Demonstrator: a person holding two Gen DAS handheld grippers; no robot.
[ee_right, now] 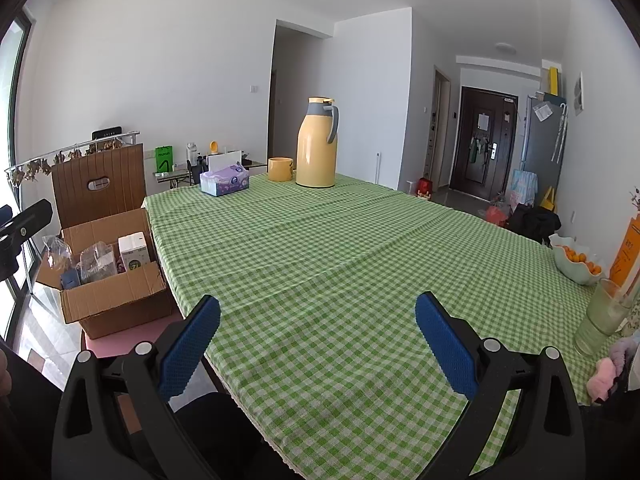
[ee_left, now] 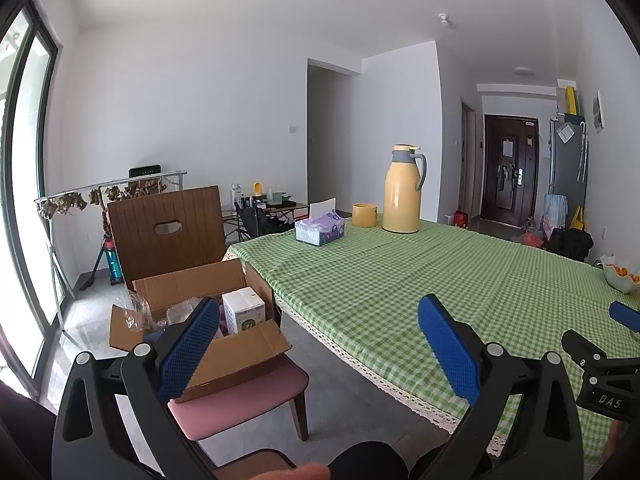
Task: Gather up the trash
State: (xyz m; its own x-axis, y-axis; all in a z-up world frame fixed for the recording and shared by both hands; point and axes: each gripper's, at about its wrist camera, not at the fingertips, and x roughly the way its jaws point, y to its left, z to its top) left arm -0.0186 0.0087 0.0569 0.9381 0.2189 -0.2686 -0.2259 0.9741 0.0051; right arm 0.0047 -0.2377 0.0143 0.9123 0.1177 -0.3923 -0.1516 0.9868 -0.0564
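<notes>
1. My left gripper and right gripper hover empty, jaws apart, over the checked tablecloth.
2. Trash sits in the cardboard box on the pink chair.
3. Best scan slowly; no loose litter shows.

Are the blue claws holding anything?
No. The left gripper and the right gripper are both open, with nothing between their fingers.

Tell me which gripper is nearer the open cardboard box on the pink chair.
Left. The left gripper hangs open with one of its fingers over the cardboard box. The right gripper is open above the green checked tablecloth, with the box off to its left.
</notes>
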